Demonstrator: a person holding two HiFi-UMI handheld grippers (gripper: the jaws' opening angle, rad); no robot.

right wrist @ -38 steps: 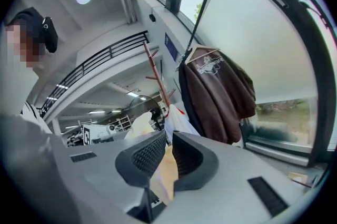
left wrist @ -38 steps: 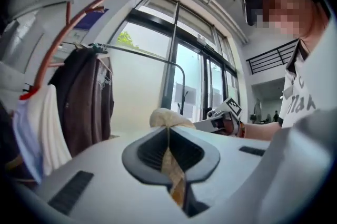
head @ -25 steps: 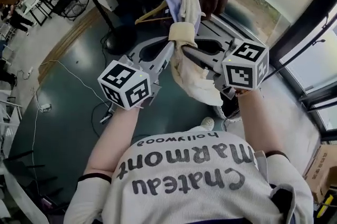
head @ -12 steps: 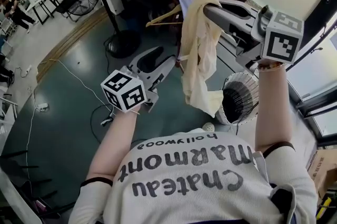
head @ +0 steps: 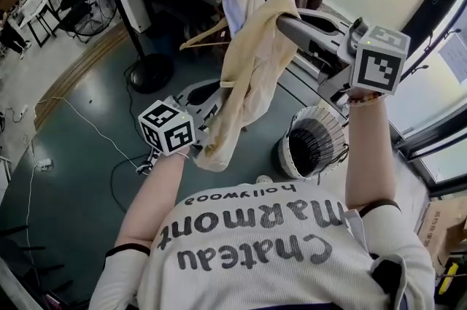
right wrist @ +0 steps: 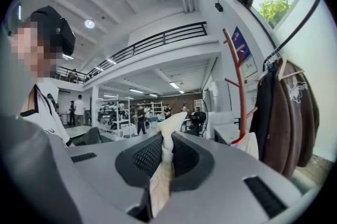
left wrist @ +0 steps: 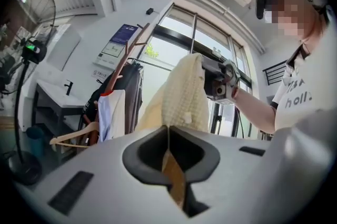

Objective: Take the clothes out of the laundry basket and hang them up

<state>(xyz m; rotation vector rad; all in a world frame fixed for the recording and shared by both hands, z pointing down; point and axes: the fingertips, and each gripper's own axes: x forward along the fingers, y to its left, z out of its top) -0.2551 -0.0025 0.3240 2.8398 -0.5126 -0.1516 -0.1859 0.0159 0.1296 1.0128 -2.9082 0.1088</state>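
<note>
we hold the cream garment clear of the laundry basket, at 4 o'clock below it | right gripper clamps its top at 1 o'clock, held high so the cloth hangs long | left gripper, jaws just closed, pinches the hem at 7 o'clock, likely to spread it for hanging
</note>
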